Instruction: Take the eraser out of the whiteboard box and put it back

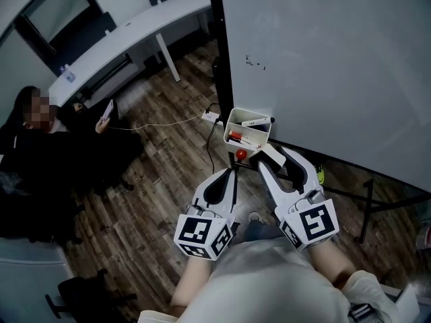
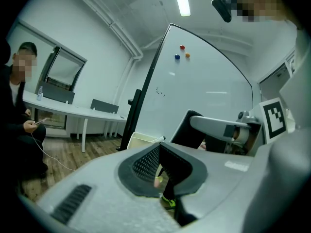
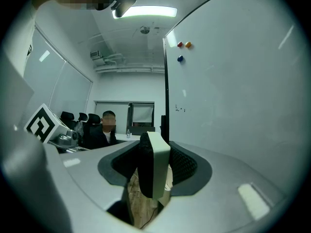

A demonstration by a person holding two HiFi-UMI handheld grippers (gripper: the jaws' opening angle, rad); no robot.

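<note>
**Eraser out of the box, in the right claw**

Right claw (image 1: 276, 159) is clamped on the whiteboard eraser (image 3: 159, 169). It stands on edge with its felt face to one side and its long axis runs along the jaws. The white box (image 1: 232, 120) on the whiteboard (image 1: 323, 59) sits just ahead of that claw's tip, mouth up. Inside lie a red-capped marker (image 1: 236, 138) and a white pen. Left claw (image 1: 229, 173) is beside it, jaws together and empty. The right hand looks nearer for the return.
</note>
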